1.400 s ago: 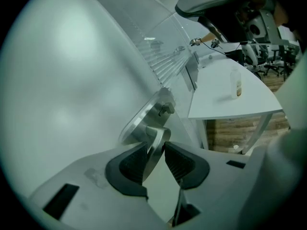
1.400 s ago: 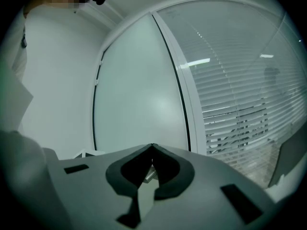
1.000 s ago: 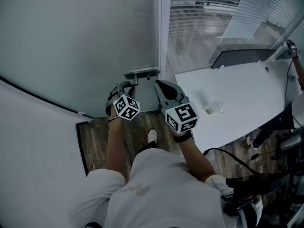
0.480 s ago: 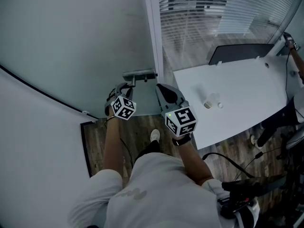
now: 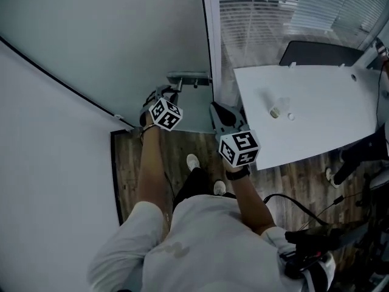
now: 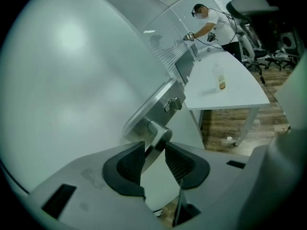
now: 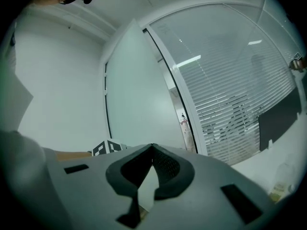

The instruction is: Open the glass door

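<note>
The frosted glass door (image 5: 121,47) fills the upper left of the head view, and its metal lever handle (image 5: 189,78) sits near the door's right edge. My left gripper (image 5: 165,94) reaches up to that handle. In the left gripper view the lever (image 6: 158,137) runs between the two black pads, and my left gripper (image 6: 154,159) is shut on it. My right gripper (image 5: 217,109) hangs just right of the door edge, apart from the handle. Its jaws (image 7: 152,150) meet at the tips with nothing between them, facing the door (image 7: 139,99).
A white table (image 5: 316,108) with a small bottle (image 5: 276,110) stands close on the right. Behind it are a glass wall with blinds (image 5: 273,11), a person (image 6: 208,23) and office chairs (image 6: 268,37). Cables (image 5: 304,205) lie on the wooden floor at lower right.
Both grippers and the door's edge have shifted right in the head view; the left stays on the lever. The right gripper sits lower relative to the handle. A second shoe now shows.
</note>
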`<state>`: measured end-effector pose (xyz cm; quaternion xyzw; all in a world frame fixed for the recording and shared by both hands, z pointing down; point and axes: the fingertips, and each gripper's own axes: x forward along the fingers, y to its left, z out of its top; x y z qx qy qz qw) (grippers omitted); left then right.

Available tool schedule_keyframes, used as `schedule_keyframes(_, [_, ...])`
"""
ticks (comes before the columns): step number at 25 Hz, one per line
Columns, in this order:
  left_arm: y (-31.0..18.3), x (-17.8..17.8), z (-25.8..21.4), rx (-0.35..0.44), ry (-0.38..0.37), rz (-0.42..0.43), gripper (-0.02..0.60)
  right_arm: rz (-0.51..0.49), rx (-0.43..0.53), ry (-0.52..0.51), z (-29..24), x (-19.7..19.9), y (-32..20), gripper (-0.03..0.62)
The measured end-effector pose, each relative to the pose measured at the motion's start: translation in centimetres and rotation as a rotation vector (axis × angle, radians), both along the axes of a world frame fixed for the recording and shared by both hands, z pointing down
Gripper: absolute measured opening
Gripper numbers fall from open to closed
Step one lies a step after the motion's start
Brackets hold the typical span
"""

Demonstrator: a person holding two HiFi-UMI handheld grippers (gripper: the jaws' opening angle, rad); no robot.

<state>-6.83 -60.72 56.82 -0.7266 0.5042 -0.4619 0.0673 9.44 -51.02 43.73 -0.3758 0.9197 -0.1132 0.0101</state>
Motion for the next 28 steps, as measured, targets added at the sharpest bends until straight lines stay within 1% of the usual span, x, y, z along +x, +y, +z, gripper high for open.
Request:
schedule_keyframes(3, [2.0,-0.2,0.2,-0.005,-0.010,0.009,0.114,-0.025,0.022,0.015,-0.5,-1.2,2.0,0.002])
schedule_keyframes(6, [4.4,-0.4,0.4,0.014,-0.001,0.016,0.114,-0.045,0.052,0.042,-1.2,-2.3,4.0,0.002])
schedule_keyframes(9, [6.7,-0.8,0.3,0.034,0.008,0.028,0.114,-0.071,0.082,0.078,-1.4,-4.6,6.7,0.002])
schedule_keyframes(12, [8.6,-1.4,0.2,0.052,0.011,0.045,0.115,-0.084,0.087,0.095,-1.4,-7.0,8.7,0.002])
schedule_keyframes(16, [11.2,-1.7,0.3,0.069,0.029,0.097,0.114,-0.024,0.088,0.082,-2.0,-8.6,10.3,0.002])
schedule_keyframes(21, [14.0,-2.9,0.2,0.071,0.046,0.178,0.114,0.074,0.050,0.061,-1.2,-11.4,12.4,0.002])
schedule_keyframes(24, [15.9,-3.5,0.4,0.057,0.047,0.221,0.114,0.103,0.034,0.077,-0.6,-13.4,14.9,0.002])
schedule_keyframes(28, [18.8,-4.6,0.9,0.077,0.064,0.272,0.114,0.160,0.052,0.104,-0.4,-15.5,19.2,0.002])
